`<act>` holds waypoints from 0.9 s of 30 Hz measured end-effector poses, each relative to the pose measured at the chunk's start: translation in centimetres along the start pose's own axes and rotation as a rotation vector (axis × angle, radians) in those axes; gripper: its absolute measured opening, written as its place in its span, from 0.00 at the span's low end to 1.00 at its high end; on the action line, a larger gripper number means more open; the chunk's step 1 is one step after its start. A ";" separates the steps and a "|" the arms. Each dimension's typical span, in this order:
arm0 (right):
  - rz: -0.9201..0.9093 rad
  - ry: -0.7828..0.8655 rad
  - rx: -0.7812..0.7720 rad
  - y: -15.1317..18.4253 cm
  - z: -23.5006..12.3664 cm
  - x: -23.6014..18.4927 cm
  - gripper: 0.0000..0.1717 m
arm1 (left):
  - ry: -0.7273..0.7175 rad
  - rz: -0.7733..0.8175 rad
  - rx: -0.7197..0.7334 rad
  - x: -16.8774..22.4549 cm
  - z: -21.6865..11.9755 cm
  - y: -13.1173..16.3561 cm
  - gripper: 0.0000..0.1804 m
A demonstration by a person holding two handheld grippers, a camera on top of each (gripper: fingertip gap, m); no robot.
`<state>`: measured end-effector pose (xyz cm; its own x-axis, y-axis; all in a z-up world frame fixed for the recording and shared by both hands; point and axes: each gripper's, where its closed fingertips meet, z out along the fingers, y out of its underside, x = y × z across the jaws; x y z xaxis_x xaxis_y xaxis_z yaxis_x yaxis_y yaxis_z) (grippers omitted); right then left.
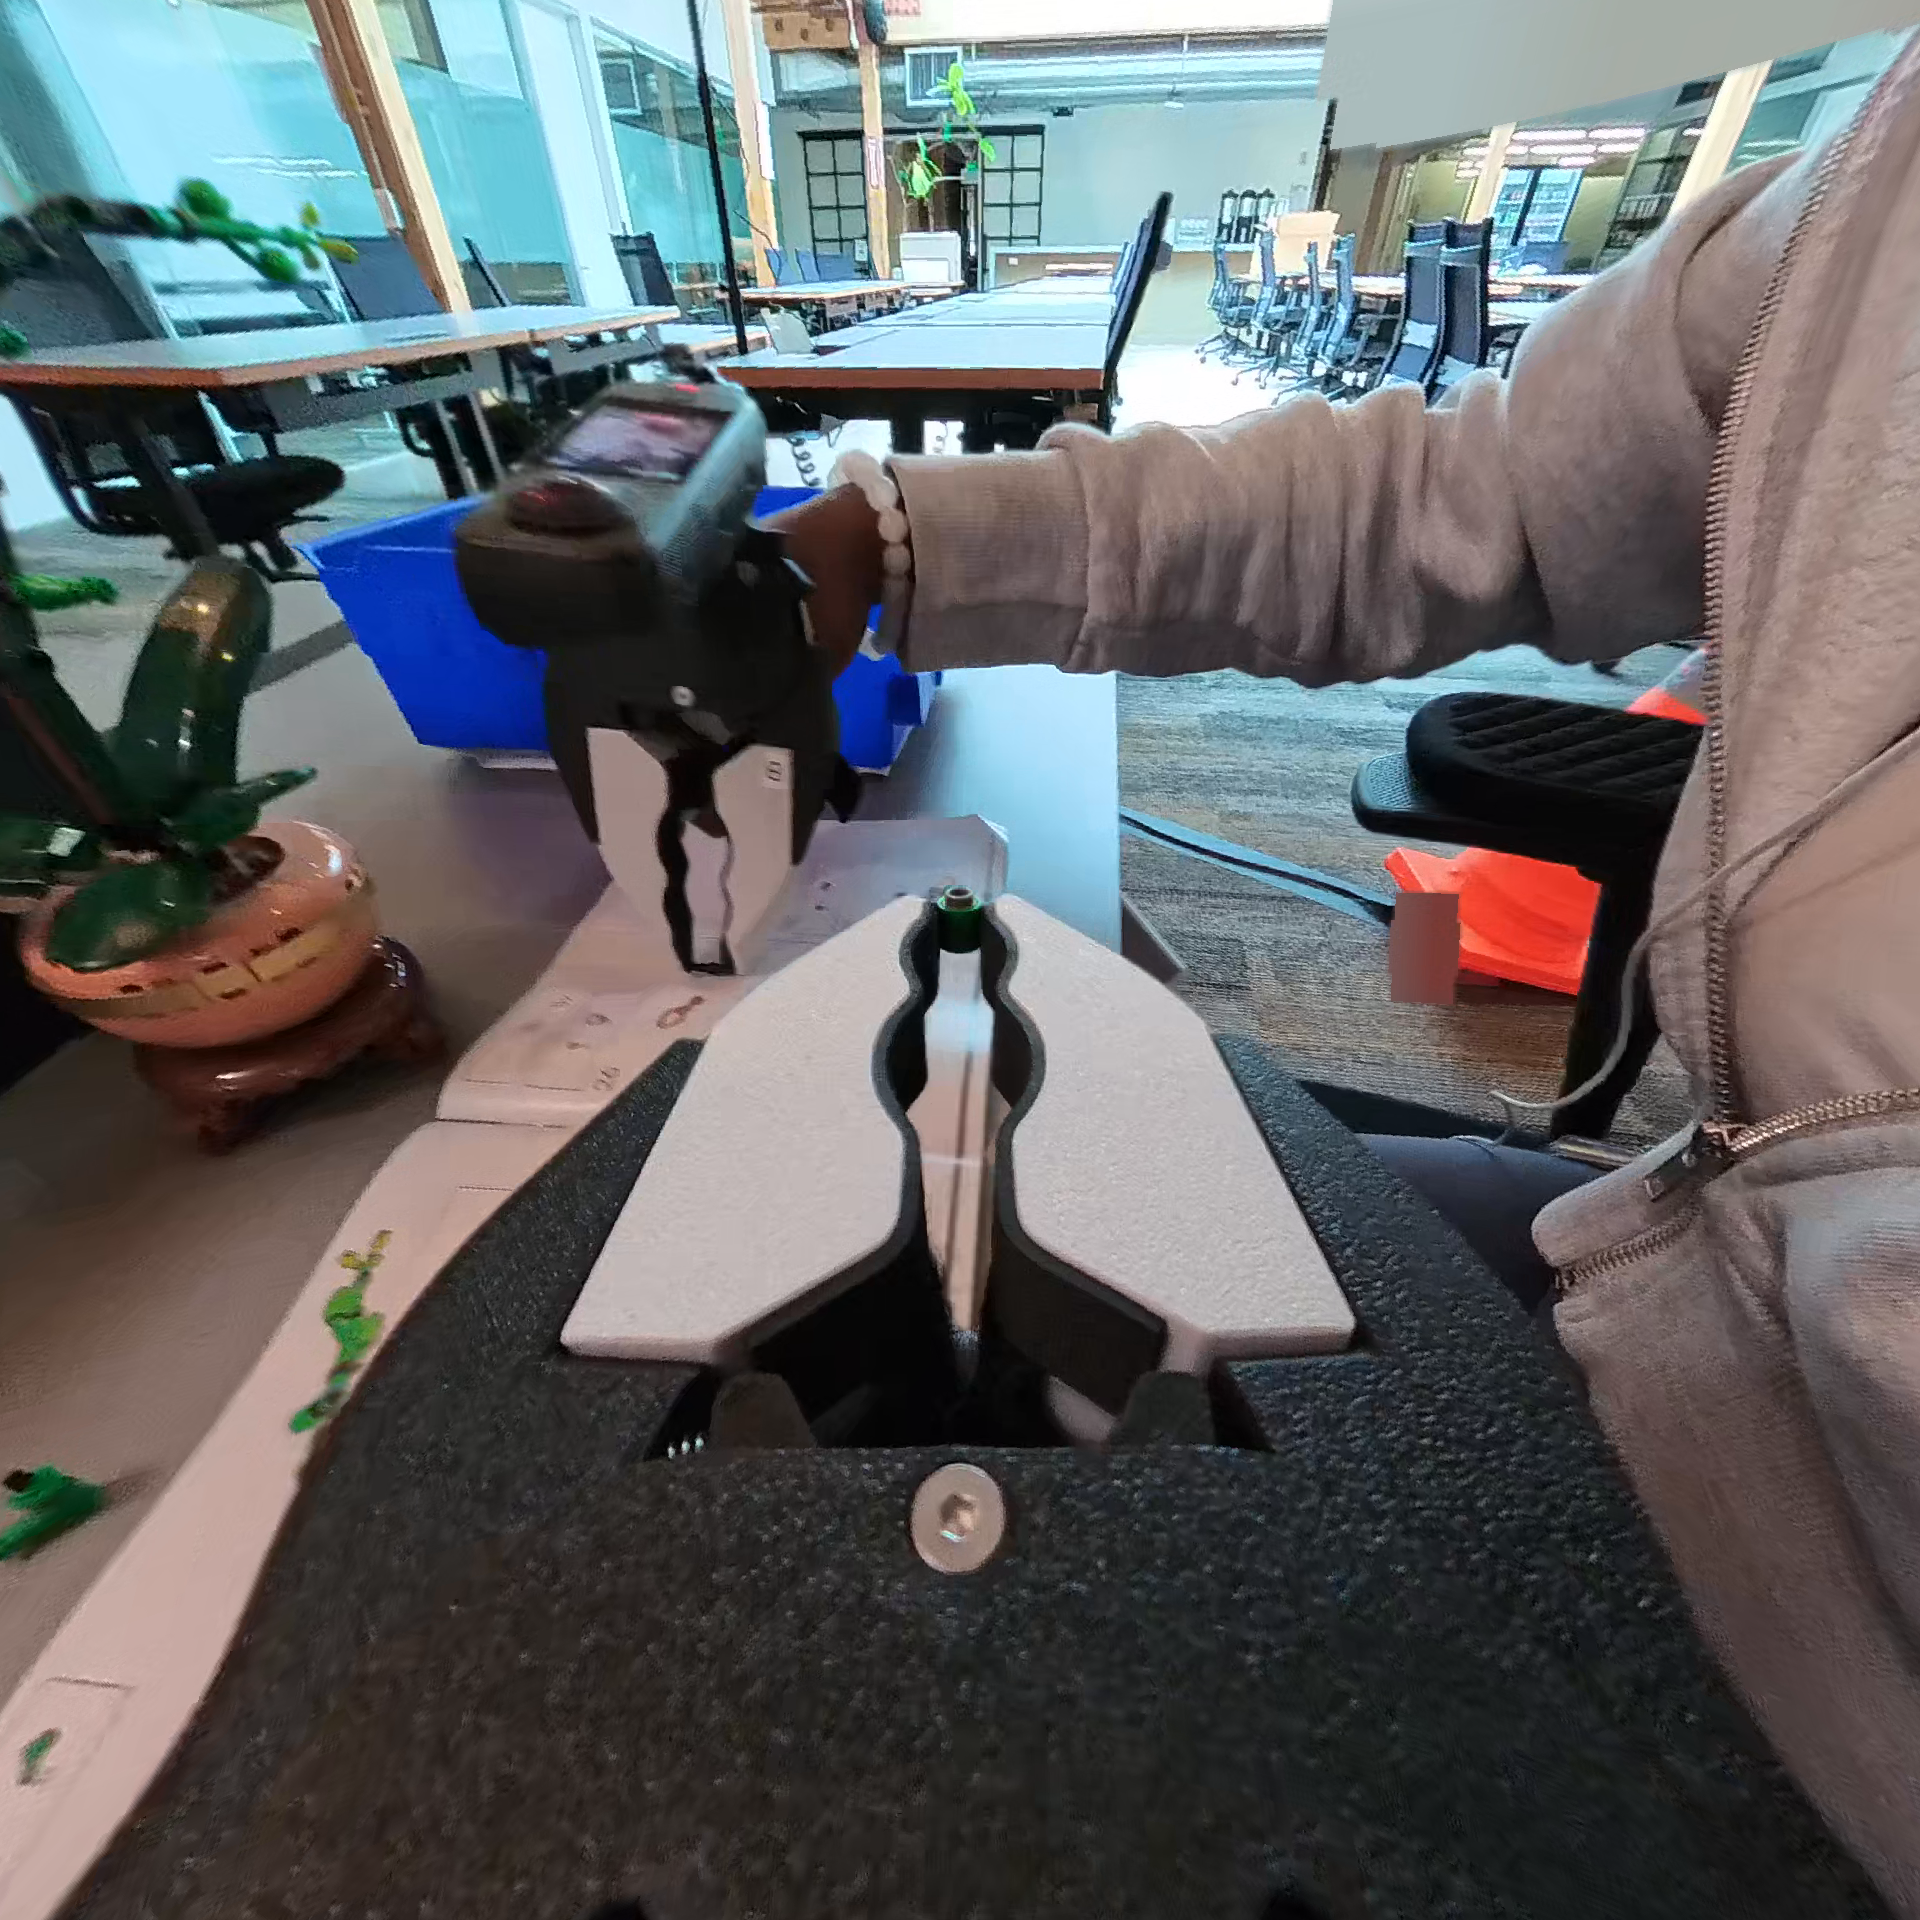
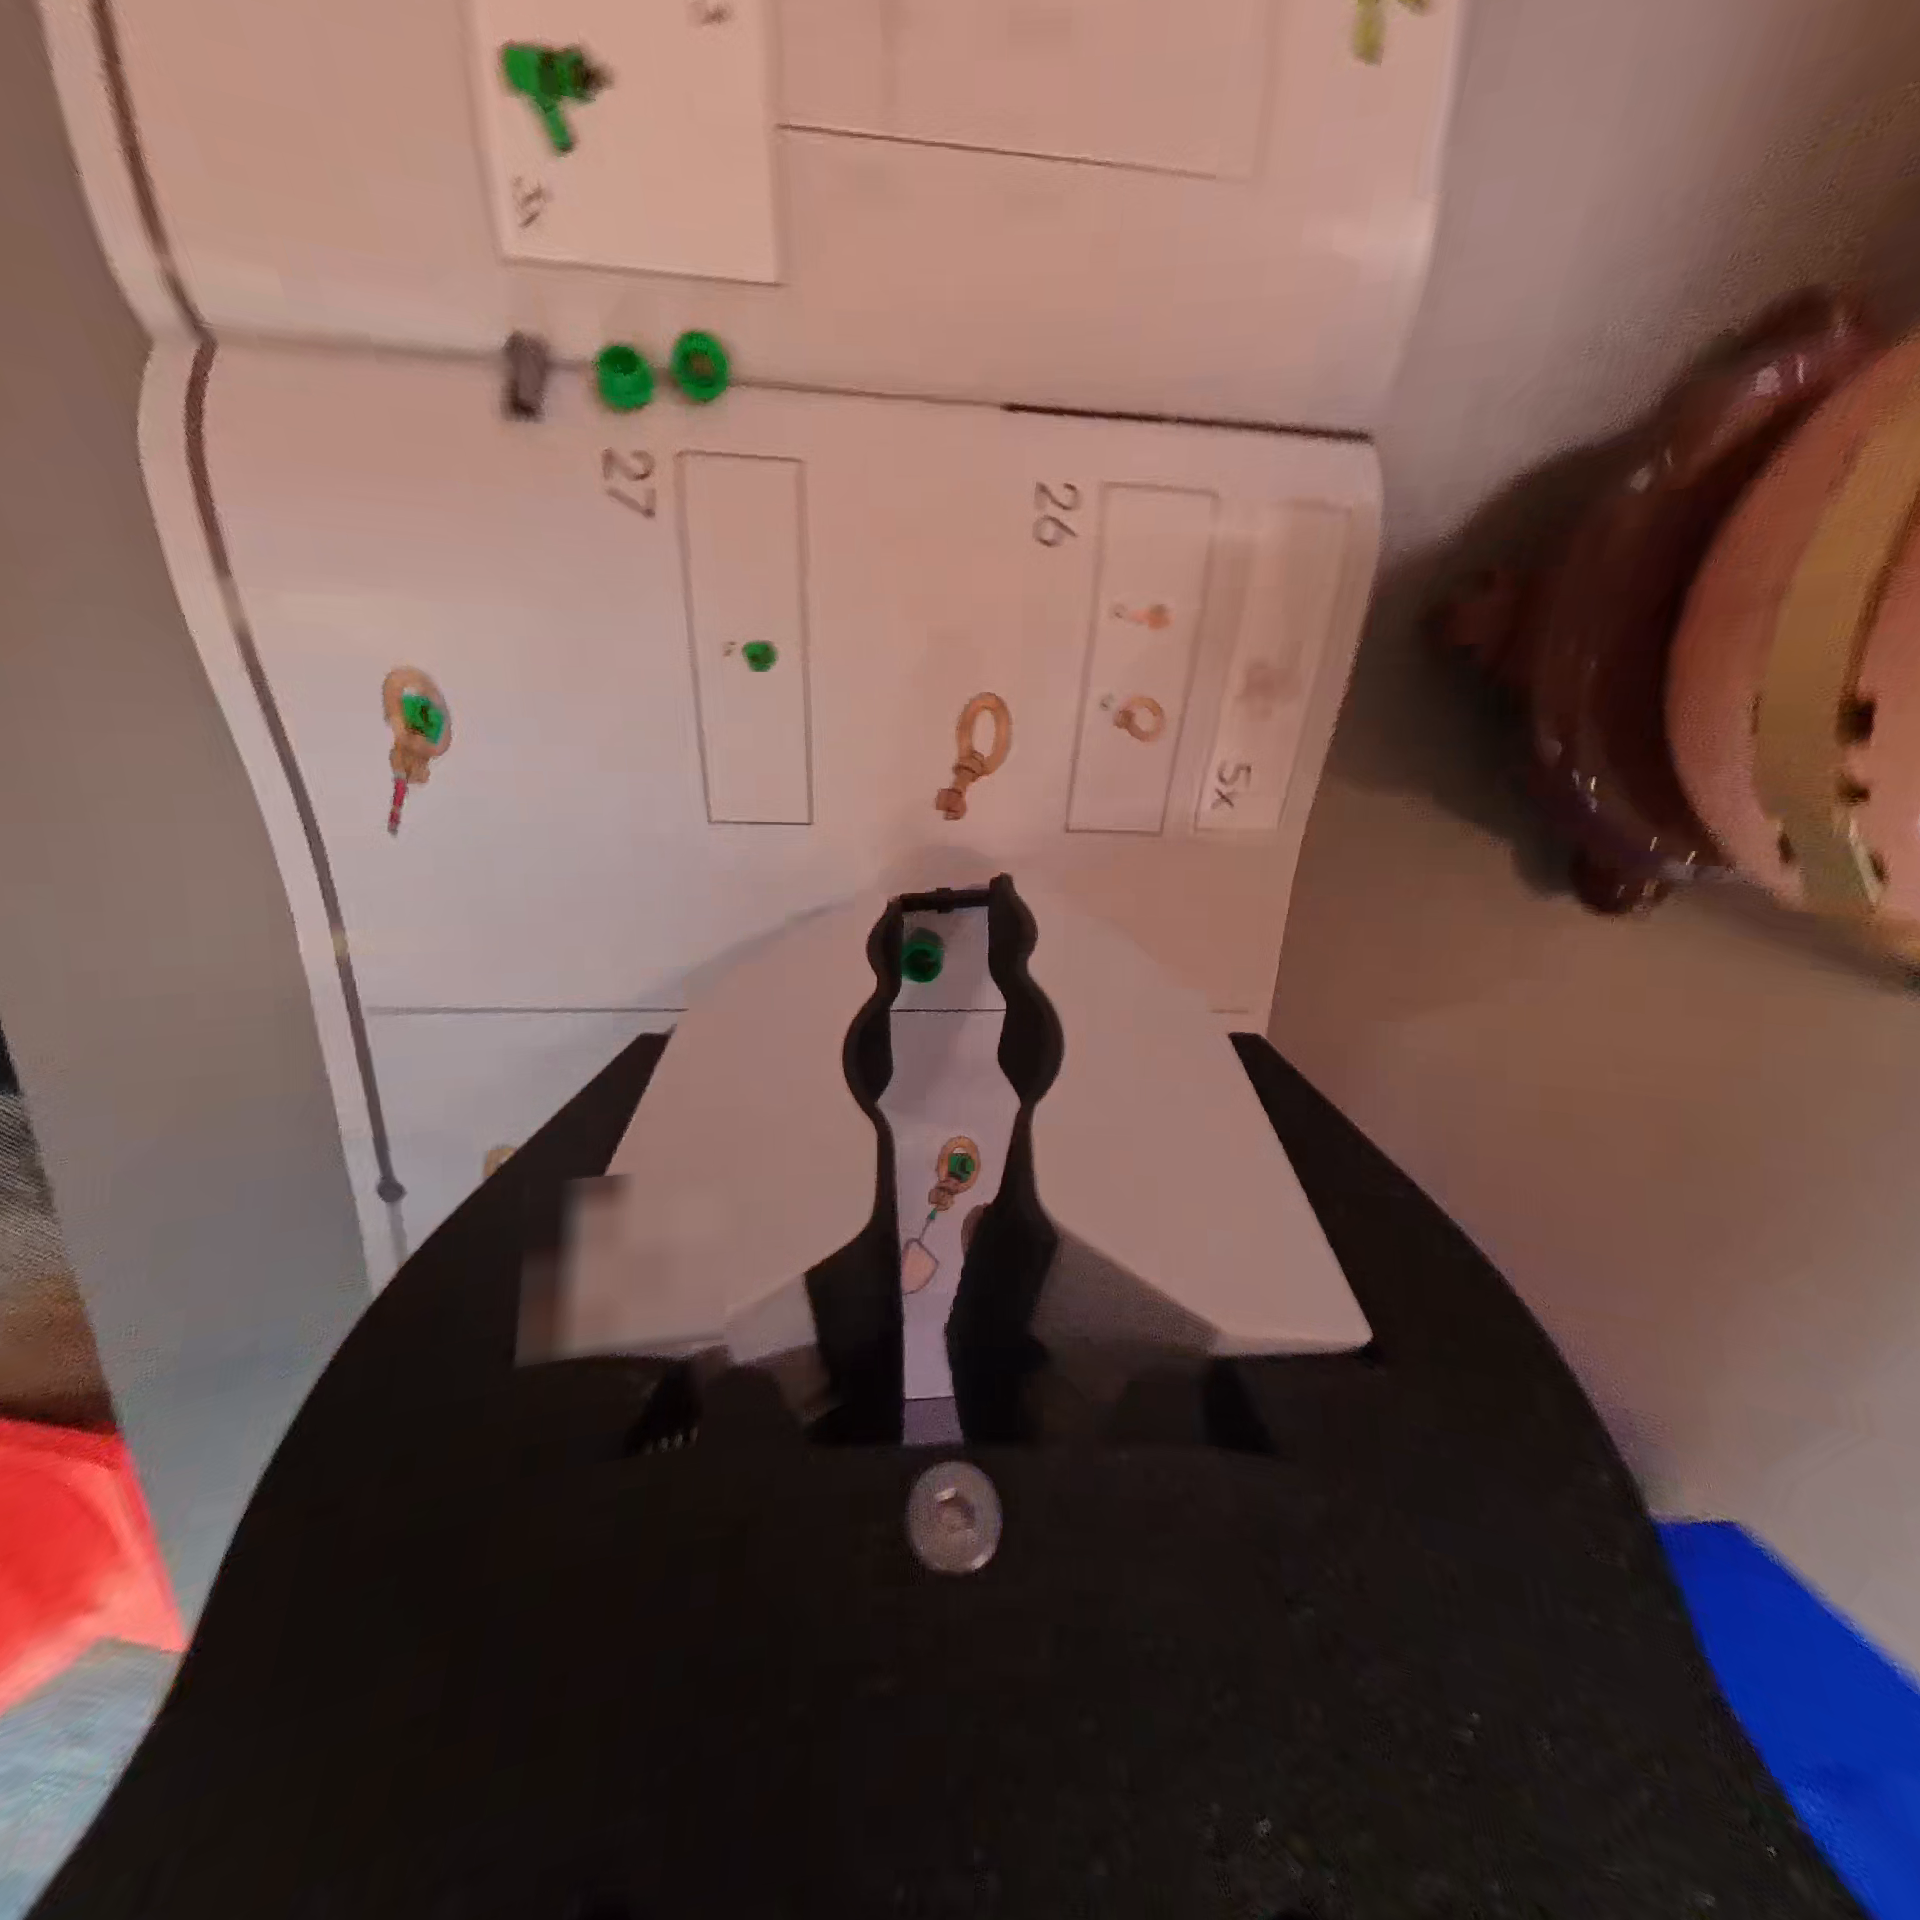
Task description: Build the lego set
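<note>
**Clerk:** Item one, left tongs (image 1: 958, 914): clenched on a small green stud (image 1: 957, 923), pinched upright at the very tips, both pads against its sides. Held over the near edge of the booklet (image 1: 894, 862), probably kept high at the tips so its open end stays free.

**Checker:** And the right pair?

**Clerk:** Item two, right tongs (image 2: 940, 935): released. A second green stud (image 2: 921, 956) lies on the page between the pads, touching the left pad (image 2: 878, 961); the right pad stands clear of it. So the piece is bracketed, not gripped. The tips point down at the page, near touching it.

**Checker:** Spare parts?

**Clerk:** Item three: two green rings (image 2: 660, 369) and a grey piece (image 2: 523, 372), lined up along the booklet's fold, likely parked there so they cannot roll.

**Checker:** Surroundings?

**Clerk:** Item four: a brick-built plant (image 1: 156, 727) in a pink pot (image 1: 208, 935) on a brown stand, on the table (image 1: 499, 862) beside the booklet. Item five: a blue bin (image 1: 416, 613) behind the right tongs. Loose green bits (image 1: 47, 1501) lie at the table's left.

**Checker:** Operator?

**Clerk:** A sleeve (image 1: 1299, 540) reaches across to the right tongs.
</note>
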<state>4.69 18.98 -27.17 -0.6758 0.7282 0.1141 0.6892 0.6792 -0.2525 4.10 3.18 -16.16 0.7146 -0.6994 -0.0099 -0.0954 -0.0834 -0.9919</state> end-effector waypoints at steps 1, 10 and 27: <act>-0.059 -0.002 0.000 -0.3 -0.1 -0.3 0.09 | -0.006 0.006 -0.002 -0.3 0.0 -0.1 0.04; -0.407 -0.151 0.045 -1.8 0.1 -3.9 0.13 | -0.025 -0.061 -0.060 -2.0 -0.2 2.3 0.04; 0.976 0.069 0.309 0.0 -1.7 -3.6 0.08 | 0.060 -0.163 0.003 -1.6 -0.7 2.6 0.03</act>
<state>7.60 16.52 -25.94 0.1666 0.9608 -0.2216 0.8265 -0.2587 -0.5001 2.19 3.58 -18.61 0.6776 -0.7181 0.1588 0.0203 -0.1977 -0.9801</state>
